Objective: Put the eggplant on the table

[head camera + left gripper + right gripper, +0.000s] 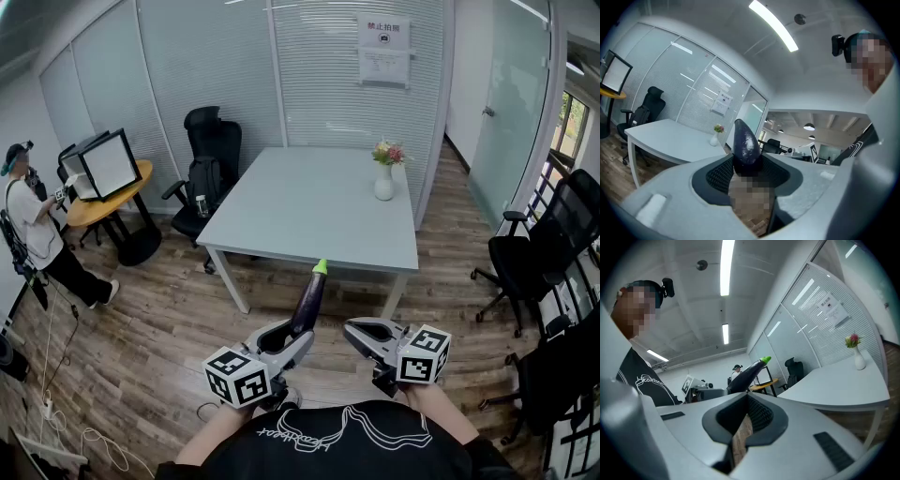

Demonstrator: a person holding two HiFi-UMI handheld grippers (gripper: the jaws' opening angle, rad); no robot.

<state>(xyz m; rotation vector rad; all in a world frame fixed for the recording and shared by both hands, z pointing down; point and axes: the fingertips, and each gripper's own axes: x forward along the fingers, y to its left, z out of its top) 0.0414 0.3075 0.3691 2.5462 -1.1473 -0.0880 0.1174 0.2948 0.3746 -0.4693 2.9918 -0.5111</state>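
Note:
A long dark purple eggplant (pixel 307 302) with a green tip stands between the jaws of my left gripper (pixel 292 339), which is shut on its thick end. The tip points up and forward toward the near edge of the grey table (pixel 309 211). In the left gripper view the eggplant (pixel 745 143) fills the black pads of the left gripper (pixel 747 165). My right gripper (pixel 361 330) is beside it, to the right, shut and holding nothing. The right gripper view shows the right gripper (pixel 745 420) with only a thin slit of floor between its jaws, and the eggplant (pixel 747 372) off to the left.
A white vase of flowers (pixel 383 176) stands at the table's far right. A black office chair (pixel 208 164) is at its far left, more black chairs (pixel 539 253) at the right. A person (pixel 37 234) stands far left by a round wooden table (pixel 112 199). Wooden floor lies below.

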